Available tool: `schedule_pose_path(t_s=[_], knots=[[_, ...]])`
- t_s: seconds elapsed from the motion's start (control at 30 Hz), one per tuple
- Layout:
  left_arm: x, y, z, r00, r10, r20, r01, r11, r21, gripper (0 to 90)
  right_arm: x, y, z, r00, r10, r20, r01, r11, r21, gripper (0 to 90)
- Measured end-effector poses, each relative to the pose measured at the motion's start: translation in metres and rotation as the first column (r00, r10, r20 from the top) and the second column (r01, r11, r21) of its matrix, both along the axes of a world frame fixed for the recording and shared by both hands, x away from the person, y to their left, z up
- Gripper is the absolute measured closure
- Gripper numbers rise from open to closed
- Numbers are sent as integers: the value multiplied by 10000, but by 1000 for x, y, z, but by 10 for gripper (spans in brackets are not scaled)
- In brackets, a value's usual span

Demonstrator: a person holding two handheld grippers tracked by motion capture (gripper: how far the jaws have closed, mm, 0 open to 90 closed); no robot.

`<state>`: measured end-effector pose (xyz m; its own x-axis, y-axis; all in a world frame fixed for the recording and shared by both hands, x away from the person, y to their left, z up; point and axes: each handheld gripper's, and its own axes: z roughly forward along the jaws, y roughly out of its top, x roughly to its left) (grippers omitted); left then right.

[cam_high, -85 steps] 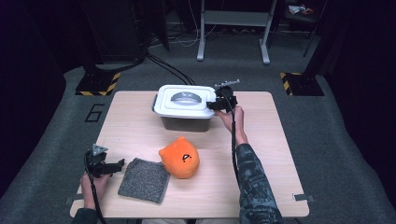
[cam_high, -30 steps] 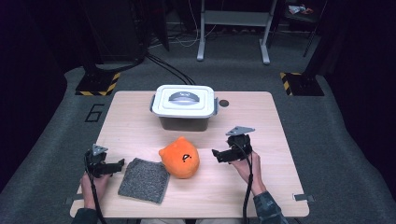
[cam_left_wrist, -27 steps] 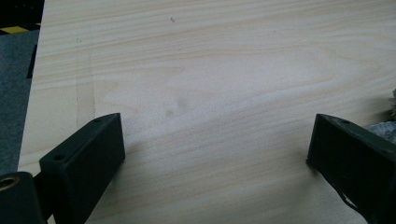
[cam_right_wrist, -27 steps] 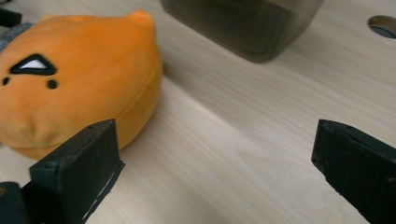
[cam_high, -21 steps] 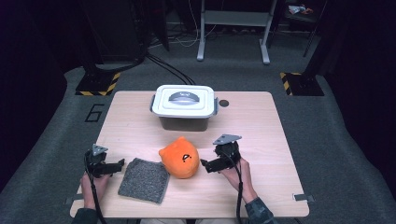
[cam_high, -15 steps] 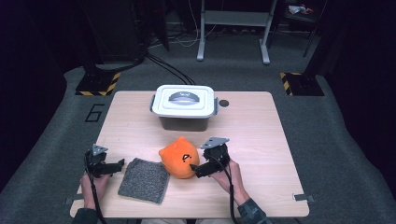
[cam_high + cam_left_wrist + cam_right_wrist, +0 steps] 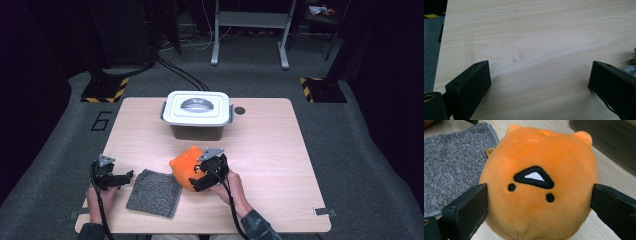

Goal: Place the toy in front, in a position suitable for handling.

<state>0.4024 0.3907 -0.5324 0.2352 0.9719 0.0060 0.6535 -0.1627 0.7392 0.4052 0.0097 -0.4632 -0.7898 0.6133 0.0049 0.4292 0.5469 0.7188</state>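
Observation:
An orange round plush toy (image 7: 184,166) with a stitched face lies near the table's front middle. My right gripper (image 7: 199,178) stands open around it, one jaw at each side of the toy (image 7: 539,182), and in the right gripper view (image 7: 539,202) the jaws sit close against its flanks. A grey fuzzy cloth (image 7: 154,192) lies flat just left of the toy. My left gripper (image 7: 125,177) rests at the front left, open over bare wood (image 7: 539,77), with the cloth's edge (image 7: 630,67) beside its right jaw.
A white-lidded storage box (image 7: 197,107) with a handle stands closed at the back middle of the wooden table (image 7: 280,145); its dark wall (image 7: 609,142) is behind the toy. A small dark hole (image 7: 240,110) is beside it. Black stands and cables cover the floor beyond.
My right gripper came from the box at the back down to the front, then moved left until its jaws straddled the plush toy. The left gripper stayed still.

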Motion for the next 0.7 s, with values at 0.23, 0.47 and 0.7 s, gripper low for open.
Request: schedule_pose_path(t_s=[0.23,0.47,0.7], knots=[[0,0,0,10000,4,-3,-4,10000,-11,37,3,0,-9,10000,-36,-93,34,9997,-222,164],[0,0,0,10000,6,1,-6,10000,-11,37,-1,-9,-10,9999,-25,-164,25,10000,22,451],[0,0,0,10000,7,1,-7,10000,-11,37,-2,-14,-9,10000,57,44,-58,9992,394,539]])
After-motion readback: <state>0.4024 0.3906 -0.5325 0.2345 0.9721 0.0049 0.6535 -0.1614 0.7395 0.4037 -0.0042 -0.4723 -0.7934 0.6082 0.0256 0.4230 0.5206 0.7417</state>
